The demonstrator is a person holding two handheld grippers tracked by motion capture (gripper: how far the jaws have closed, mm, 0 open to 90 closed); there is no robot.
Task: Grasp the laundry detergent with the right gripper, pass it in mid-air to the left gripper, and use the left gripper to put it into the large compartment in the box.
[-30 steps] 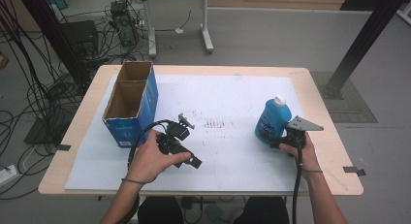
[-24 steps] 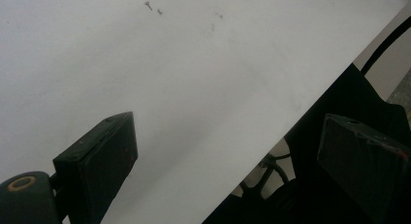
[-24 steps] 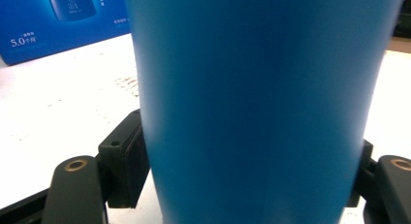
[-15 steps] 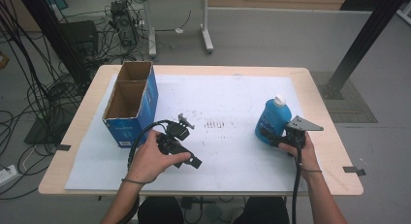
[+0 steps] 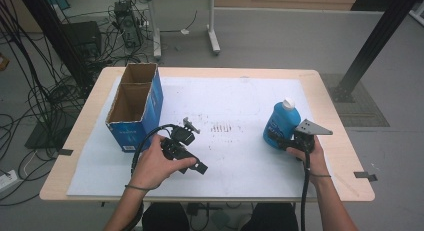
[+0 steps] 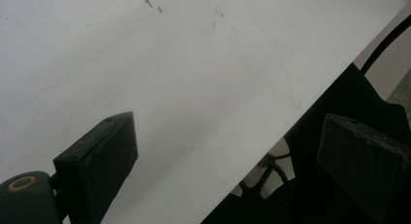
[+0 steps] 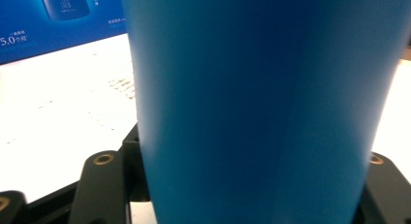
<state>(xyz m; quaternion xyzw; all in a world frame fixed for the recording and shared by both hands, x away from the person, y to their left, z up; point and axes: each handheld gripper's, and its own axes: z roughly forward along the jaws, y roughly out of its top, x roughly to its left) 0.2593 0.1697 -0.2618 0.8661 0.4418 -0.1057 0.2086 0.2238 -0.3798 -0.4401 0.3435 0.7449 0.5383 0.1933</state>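
Blue bottle (image 5: 280, 125) upright, directly ahead of the right tool (image 5: 278, 139).
Its jaws have just been closing and now clasp the bottle's base (long axis vertical); left tool (image 5: 196, 127) released, well apart.

a smooth, deep blue plastic bottle (image 7: 261, 107) stands upright right up against the camera, its rounded body running from the top edge to the bottom. the right gripper (image 7: 242, 195) has its black jaws on either side of the bottle's base, their brass-ringed screws showing at left and right; the jaws have just been closing, with the bottle between them. behind, a white tabletop sheet (image 7: 63, 112) carries faint dark speckles, and a blue printed cardboard box (image 7: 53, 20) sits at upper left.
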